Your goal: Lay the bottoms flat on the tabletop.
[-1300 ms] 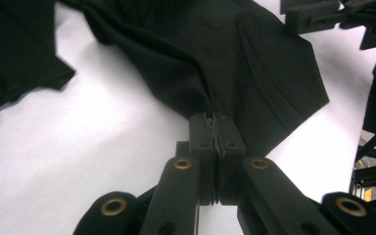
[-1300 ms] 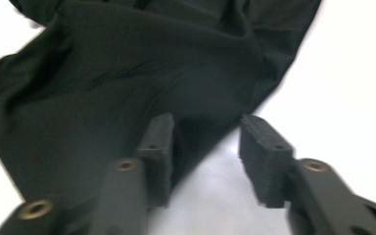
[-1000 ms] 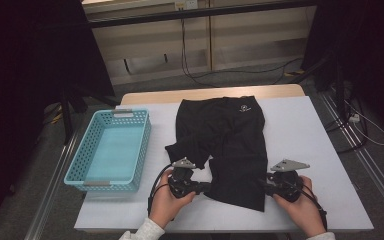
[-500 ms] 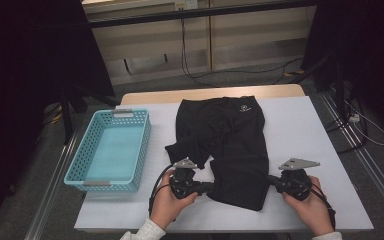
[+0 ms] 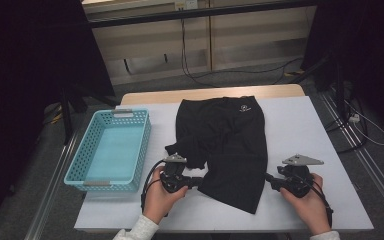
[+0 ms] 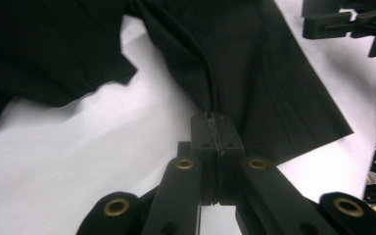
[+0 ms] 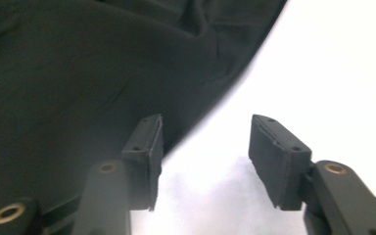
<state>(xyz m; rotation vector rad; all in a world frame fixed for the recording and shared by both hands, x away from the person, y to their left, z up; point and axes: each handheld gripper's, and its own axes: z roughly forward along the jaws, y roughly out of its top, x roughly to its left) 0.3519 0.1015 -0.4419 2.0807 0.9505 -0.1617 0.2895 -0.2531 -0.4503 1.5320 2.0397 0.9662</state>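
With the pair of black fabric shorts [image 5: 225, 145] lying flat in the middle of the white-covered table [image 5: 305, 130], I have both tools down at its near end. The waistband points to twelve o'clock and the two legs run toward six, the right leg reaching lower than the left one, which is bunched up. My left gripper [image 5: 196, 181] sits at about seven o'clock from the garment's centre, and in the left gripper view its jaws are clenched on a thin fold of the dark cloth [image 6: 254, 73], the pads pressed flat together with the fabric running up out of them. My right gripper [image 5: 271, 181] rests at about four o'clock, just beside the outer edge of the right leg. In the right gripper view its jaws stand released with a wide gap; the left pad lies over the dark cloth [image 7: 68, 83] at its hem, though I cannot tell whether it touches, and the right pad is over bare white tabletop [image 7: 342, 63]. A light blue perforated plastic basket [image 5: 82, 161] stands at nine o'clock, near the shorts but apart from them.
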